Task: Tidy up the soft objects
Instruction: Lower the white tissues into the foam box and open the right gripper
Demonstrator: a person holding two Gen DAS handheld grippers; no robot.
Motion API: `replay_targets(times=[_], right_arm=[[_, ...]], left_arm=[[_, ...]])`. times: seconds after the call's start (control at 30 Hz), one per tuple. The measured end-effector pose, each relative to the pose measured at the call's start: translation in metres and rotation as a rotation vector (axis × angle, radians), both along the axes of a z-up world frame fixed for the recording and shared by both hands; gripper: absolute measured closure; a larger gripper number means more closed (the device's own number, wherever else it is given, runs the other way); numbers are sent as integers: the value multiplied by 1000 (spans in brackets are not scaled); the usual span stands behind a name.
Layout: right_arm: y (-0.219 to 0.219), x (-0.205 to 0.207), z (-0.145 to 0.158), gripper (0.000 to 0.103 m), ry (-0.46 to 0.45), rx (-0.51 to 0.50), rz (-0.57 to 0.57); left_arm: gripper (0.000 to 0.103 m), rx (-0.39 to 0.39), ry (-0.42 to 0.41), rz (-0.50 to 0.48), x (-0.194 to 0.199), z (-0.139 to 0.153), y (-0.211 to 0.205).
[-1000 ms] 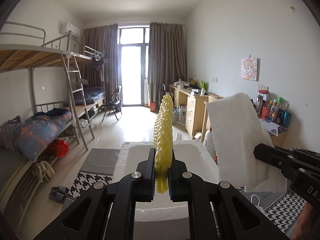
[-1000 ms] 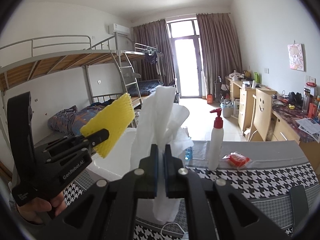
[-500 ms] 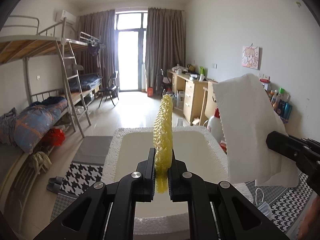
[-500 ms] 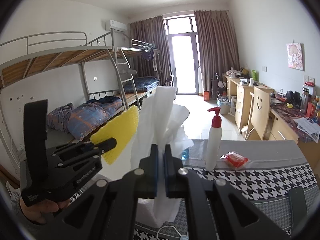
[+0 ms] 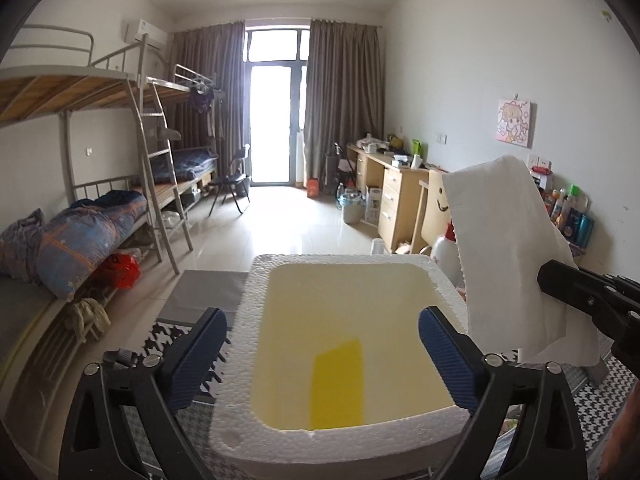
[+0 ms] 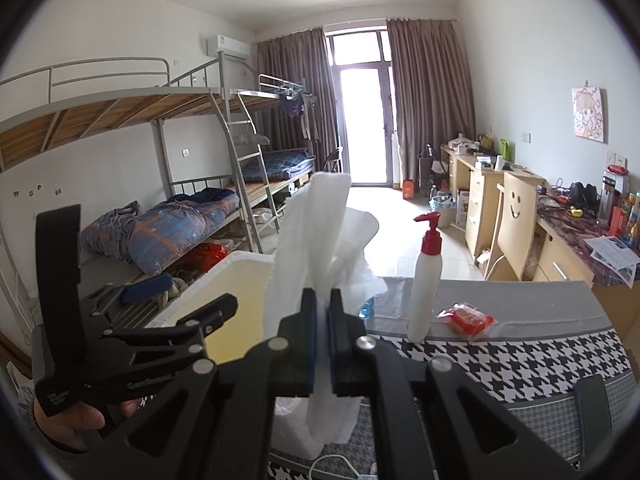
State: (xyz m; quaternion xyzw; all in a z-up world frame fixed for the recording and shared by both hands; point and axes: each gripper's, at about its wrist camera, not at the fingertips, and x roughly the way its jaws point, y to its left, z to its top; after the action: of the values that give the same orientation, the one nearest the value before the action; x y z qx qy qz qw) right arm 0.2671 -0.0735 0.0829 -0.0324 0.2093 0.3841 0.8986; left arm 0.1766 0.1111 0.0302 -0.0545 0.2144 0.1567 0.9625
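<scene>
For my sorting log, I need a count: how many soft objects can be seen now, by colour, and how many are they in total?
Yellow: 1, the yellow foam net lying in the white foam box, under the open left gripper.
White: 1, the white cloth pinched in the right gripper.
Total: 2 soft objects.

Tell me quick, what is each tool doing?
Left tool: open, holding nothing, above the foam box.
Right tool: shut on the white tissue.
</scene>
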Motion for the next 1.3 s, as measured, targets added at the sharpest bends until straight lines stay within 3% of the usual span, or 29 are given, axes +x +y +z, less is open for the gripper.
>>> replay_targets(times=[0.43,1.3], right_arm=[[15,3,1,95,-1,-9,32],[55,3,-3,95,14,-53,80]], left_arm=[[1,50,-12,53,-12,1,12],[1,-4,-71,137,-49,1,48]])
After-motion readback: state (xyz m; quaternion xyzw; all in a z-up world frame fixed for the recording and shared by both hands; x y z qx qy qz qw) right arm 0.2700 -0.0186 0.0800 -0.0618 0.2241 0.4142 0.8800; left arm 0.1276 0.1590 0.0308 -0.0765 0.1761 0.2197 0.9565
